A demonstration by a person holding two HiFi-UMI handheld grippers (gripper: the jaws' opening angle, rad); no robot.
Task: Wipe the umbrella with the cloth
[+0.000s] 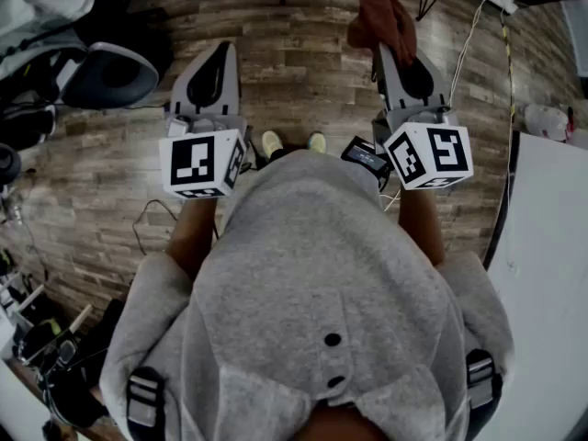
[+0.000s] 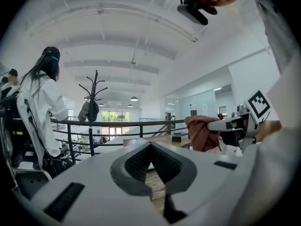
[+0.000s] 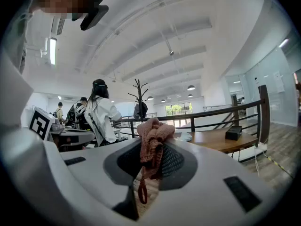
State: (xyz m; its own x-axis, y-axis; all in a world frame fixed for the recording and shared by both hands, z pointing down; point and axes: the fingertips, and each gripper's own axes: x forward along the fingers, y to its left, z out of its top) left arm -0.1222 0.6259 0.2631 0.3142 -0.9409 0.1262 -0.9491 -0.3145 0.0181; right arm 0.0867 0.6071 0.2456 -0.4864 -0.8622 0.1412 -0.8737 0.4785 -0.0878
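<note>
My right gripper (image 1: 393,37) is shut on a rust-pink cloth (image 1: 380,16), which bunches over its tips; in the right gripper view the cloth (image 3: 153,142) hangs between the jaws with a small loop dangling. My left gripper (image 1: 220,51) is shut with nothing in it, held level beside the right one, and its closed tips (image 2: 151,149) point across the room. From the left gripper view the cloth (image 2: 201,132) and the right gripper (image 2: 225,125) show at the right. No umbrella is in any view.
Wood-plank floor (image 1: 303,81) lies below both grippers. A white table edge (image 1: 551,274) stands at the right, bags and chairs (image 1: 83,62) at the left. A black railing (image 3: 221,113), a coat stand (image 2: 94,108), a wooden table (image 3: 221,139) and seated people (image 3: 101,114) lie ahead.
</note>
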